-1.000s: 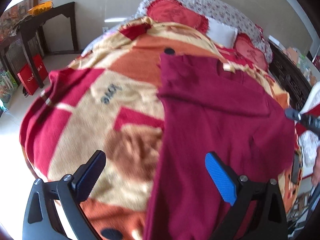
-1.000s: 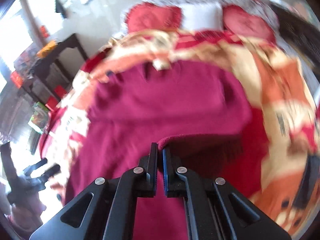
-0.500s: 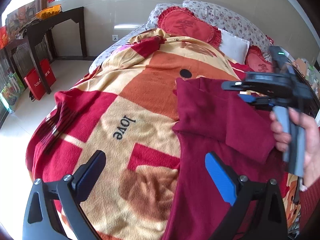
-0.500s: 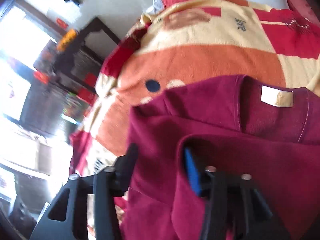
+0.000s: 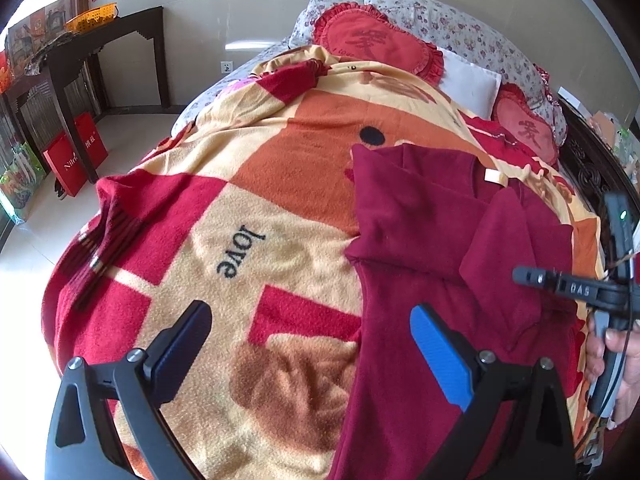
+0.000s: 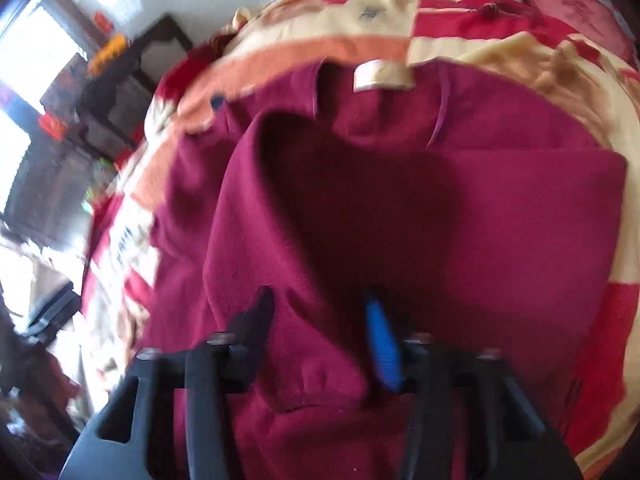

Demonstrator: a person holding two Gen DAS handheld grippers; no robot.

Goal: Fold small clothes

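I see a fleece blanket (image 5: 256, 216) in red, orange and cream blocks spread over the bed, the word "love" (image 5: 240, 254) printed on it. Two red heart-shaped cushions (image 5: 372, 46) and a white pillow (image 5: 472, 84) lie at the head. A dark wooden table (image 5: 100, 40) stands by the wall, a yellow basket (image 5: 91, 21) on top, a red bag (image 5: 76, 158) beside its leg.

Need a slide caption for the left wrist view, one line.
Left tool, jaws open, hovers over the patterned blanket beside a partly folded maroon top on the bed.
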